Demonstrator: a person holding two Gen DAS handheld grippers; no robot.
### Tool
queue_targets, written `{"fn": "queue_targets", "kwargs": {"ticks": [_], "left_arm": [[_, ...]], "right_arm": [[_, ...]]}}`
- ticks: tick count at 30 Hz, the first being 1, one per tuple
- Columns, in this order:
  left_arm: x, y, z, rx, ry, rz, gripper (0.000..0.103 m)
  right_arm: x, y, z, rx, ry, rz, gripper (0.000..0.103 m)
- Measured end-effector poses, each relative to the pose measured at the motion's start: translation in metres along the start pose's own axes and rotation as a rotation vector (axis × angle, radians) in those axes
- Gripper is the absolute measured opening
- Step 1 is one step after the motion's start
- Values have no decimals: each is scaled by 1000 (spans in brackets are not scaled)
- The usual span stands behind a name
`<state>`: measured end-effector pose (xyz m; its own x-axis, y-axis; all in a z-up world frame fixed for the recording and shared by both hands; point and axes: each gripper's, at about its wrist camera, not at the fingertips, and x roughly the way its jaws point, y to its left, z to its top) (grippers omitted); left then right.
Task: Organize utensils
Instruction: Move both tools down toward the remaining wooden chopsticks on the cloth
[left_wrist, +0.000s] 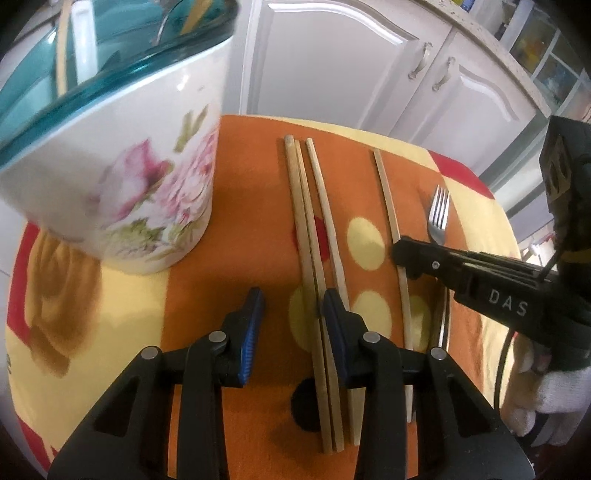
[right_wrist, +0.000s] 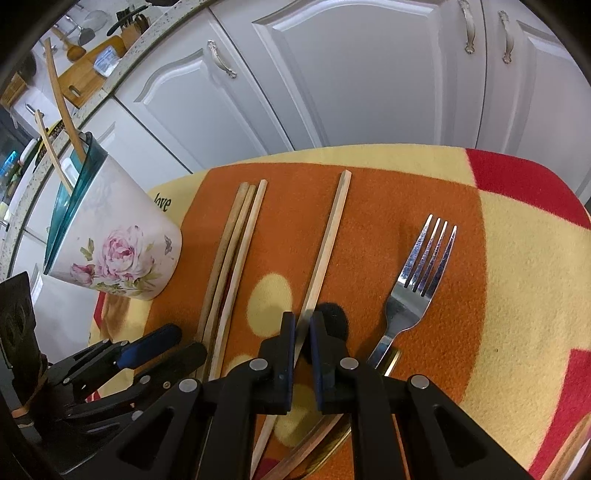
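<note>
Three wooden chopsticks (left_wrist: 306, 229) lie side by side on the cloth, and a single chopstick (right_wrist: 328, 240) lies apart to their right. My right gripper (right_wrist: 303, 332) is shut on that single chopstick near its lower half; it also shows as the right gripper (left_wrist: 402, 256). My left gripper (left_wrist: 291, 321) stands open over the group. Two sticks lie between its fingers against the right pad, and the third runs under that finger. A steel fork (right_wrist: 417, 288) lies right of the single chopstick. The floral holder (left_wrist: 129, 184) with a teal rim stands at the left and holds chopsticks.
An orange, yellow and red cloth (right_wrist: 517, 258) covers the small table. White cabinet doors (right_wrist: 351, 74) stand close behind its far edge. A gloved hand (left_wrist: 554, 391) holds the right gripper. More utensil handles (right_wrist: 332, 439) lie beneath my right gripper.
</note>
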<state>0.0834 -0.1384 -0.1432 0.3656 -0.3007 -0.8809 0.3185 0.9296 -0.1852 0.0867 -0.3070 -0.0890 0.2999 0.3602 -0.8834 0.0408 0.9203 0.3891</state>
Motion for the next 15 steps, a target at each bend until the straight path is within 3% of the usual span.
{"fn": "queue_targets", "kwargs": {"ticks": [9, 15], "left_arm": [[-3, 14, -4, -52, -15, -1, 27], [2, 1, 0, 11, -12, 47, 27]], "right_arm": [[6, 5, 7, -6, -3, -5, 7], [9, 8, 10, -3, -5, -15, 7]]}}
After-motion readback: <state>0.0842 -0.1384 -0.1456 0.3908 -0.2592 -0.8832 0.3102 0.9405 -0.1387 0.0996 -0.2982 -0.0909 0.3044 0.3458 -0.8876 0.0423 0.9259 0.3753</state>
